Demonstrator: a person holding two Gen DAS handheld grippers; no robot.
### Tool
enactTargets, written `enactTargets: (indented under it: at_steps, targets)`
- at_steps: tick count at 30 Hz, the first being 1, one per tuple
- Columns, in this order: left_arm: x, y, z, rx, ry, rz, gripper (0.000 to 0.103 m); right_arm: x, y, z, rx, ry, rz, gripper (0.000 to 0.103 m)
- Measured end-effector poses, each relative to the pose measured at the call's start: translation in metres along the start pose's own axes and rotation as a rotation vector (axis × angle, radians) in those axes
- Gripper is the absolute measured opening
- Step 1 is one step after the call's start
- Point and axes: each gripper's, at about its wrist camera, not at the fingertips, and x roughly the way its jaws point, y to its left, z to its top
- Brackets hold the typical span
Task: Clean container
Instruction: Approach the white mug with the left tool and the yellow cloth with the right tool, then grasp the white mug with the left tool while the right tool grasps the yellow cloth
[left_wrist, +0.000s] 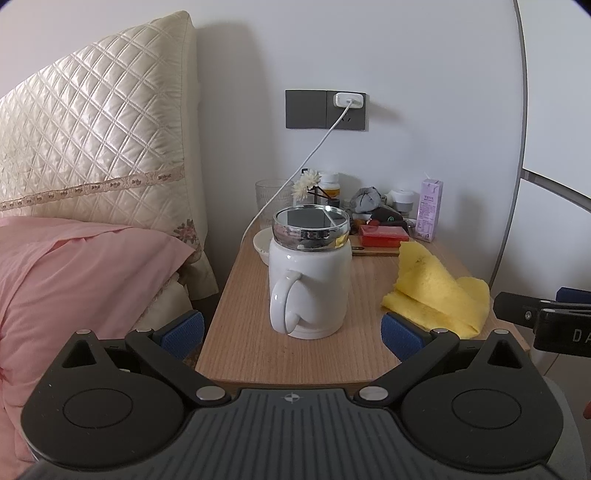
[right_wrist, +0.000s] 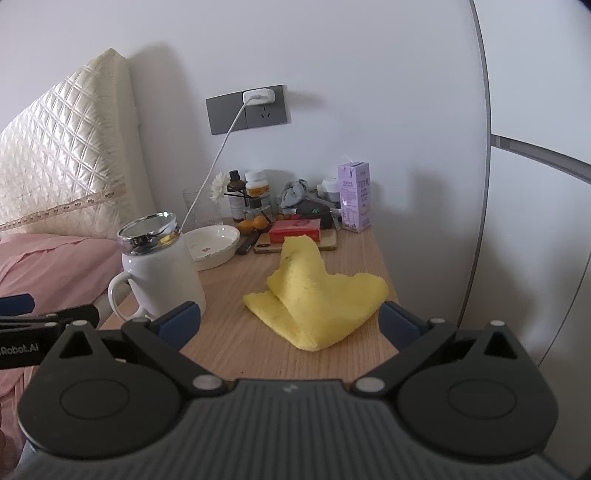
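Wooden bedside table (left_wrist: 332, 354) fills mid-frame. White mug (left_wrist: 309, 275) with its chrome rim stands centre, yellow cloth (right_wrist: 314, 295) lies crumpled lower centre. Left gripper (left_wrist: 291, 332) gapes wide, empty; right gripper (right_wrist: 290, 325) likewise spread, holding nothing.

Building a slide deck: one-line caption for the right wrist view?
Open right gripper faces a crumpled yellow cloth on the wooden bedside table, beside a white chrome-rimmed ceramic mug.
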Motion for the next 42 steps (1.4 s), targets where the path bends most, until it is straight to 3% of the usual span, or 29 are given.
enactTargets:
  at_steps: [20,24,32,42]
  targets:
    - [-0.003,0.005,-0.004,-0.020,-0.011,-0.031,0.102,0.000,-0.001,-0.002,0.008,0.000,0.007,0.103]
    - [0.000,0.007,-0.008,-0.019,-0.056,-0.023,0.102,0.000,-0.001,-0.003,0.012,0.003,0.014,0.103]
    - [0.039,0.017,-0.004,-0.002,-0.077,-0.079,0.102,0.013,-0.004,-0.006,0.009,0.026,0.037,0.103]
    - [0.089,0.009,0.011,0.051,-0.058,-0.060,0.102,0.045,-0.020,-0.005,0.016,0.050,0.052,0.103]
